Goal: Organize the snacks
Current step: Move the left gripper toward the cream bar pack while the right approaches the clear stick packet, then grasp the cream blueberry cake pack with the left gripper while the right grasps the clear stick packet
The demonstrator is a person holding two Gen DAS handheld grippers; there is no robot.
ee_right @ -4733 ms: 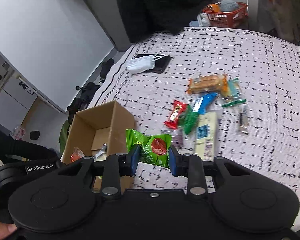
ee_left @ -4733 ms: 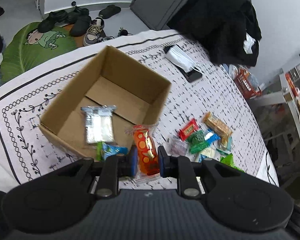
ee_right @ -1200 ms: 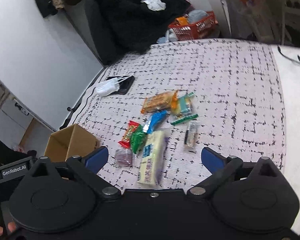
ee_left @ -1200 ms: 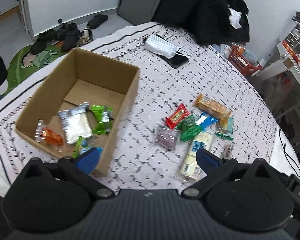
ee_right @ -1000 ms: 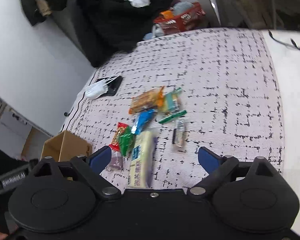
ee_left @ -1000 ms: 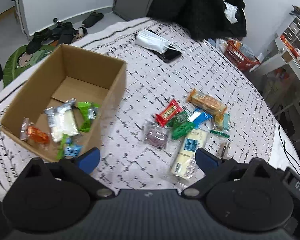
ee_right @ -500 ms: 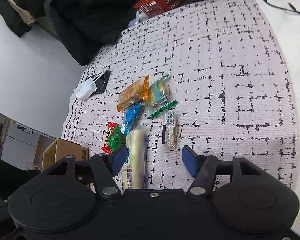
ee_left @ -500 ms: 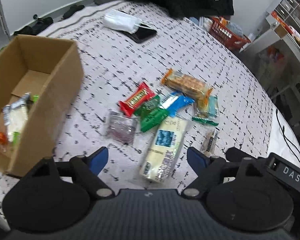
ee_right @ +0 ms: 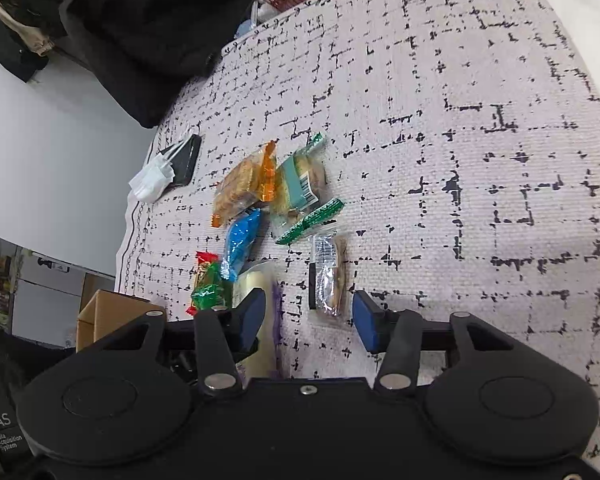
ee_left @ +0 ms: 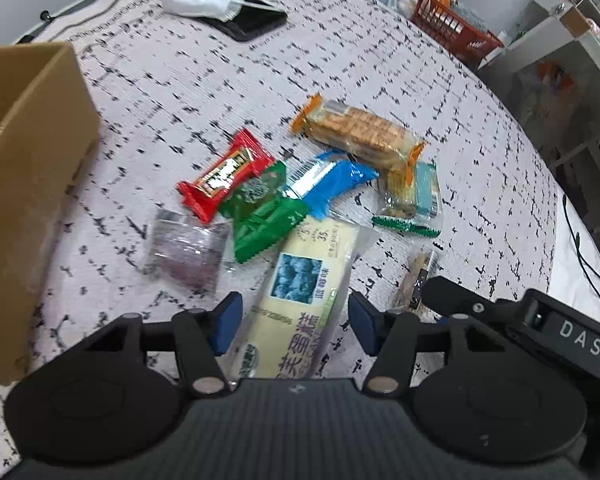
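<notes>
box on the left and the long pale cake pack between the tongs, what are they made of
Box: looks like plain corrugated cardboard, matte brown, folded edges. Long pale cake pack: seems a thin glossy plastic film wrapper, with glare, clear sealed ends and printed label.

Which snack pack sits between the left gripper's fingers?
The long pale-yellow cake pack with the blue picture panel. It alone runs into the gap of the left gripper, whose jaws are closing, pads not yet touching. The others lie farther out.

Red wrapper [ee_left: 224, 176]; blue packet [ee_left: 332, 184]; brown box [ee_left: 28, 184]
</notes>
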